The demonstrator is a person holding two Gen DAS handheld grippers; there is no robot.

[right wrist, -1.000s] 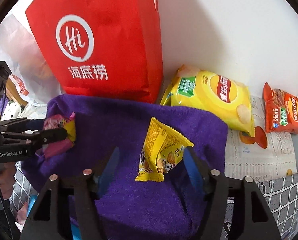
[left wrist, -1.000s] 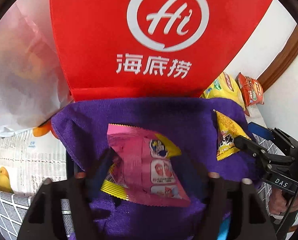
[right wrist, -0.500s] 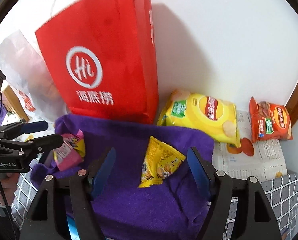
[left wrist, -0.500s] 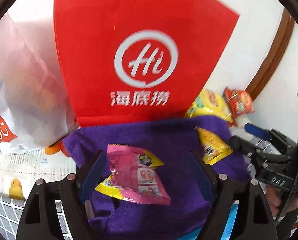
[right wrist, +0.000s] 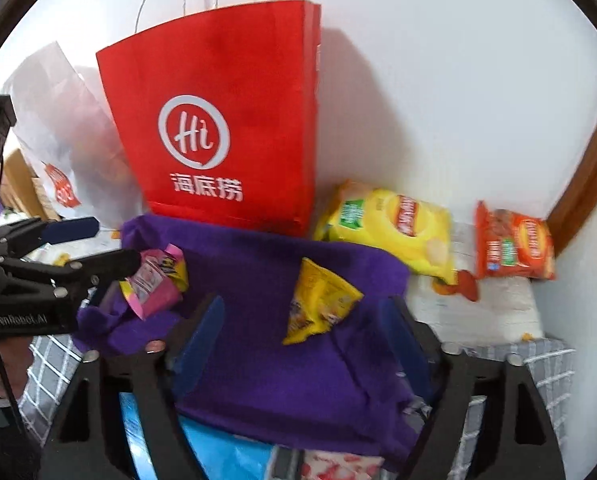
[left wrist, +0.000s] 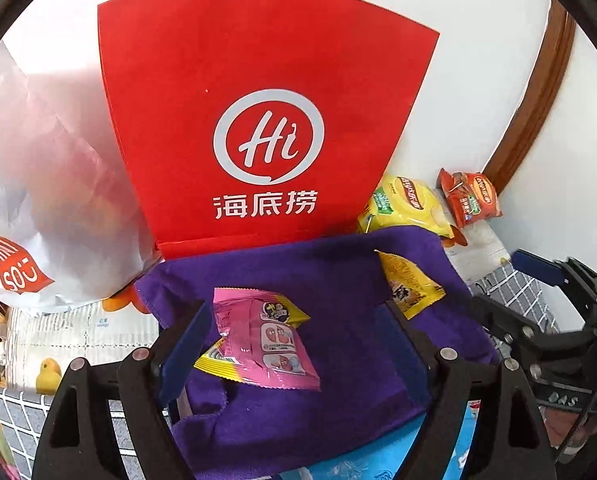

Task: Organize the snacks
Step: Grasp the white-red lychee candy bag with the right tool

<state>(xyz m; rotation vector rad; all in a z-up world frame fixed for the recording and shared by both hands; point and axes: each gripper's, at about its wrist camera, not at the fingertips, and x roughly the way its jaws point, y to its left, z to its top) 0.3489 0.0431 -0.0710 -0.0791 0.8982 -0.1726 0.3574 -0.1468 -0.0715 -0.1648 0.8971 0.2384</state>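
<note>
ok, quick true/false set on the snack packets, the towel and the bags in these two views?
1. The pink packet lies on the purple towel. True.
2. The red bag lies flat. False: it stands upright against the wall.
3. The small yellow packet lies on the towel. True.
4. The orange packet sits on the towel. False: it lies off it, beside the big yellow chip bag.
</note>
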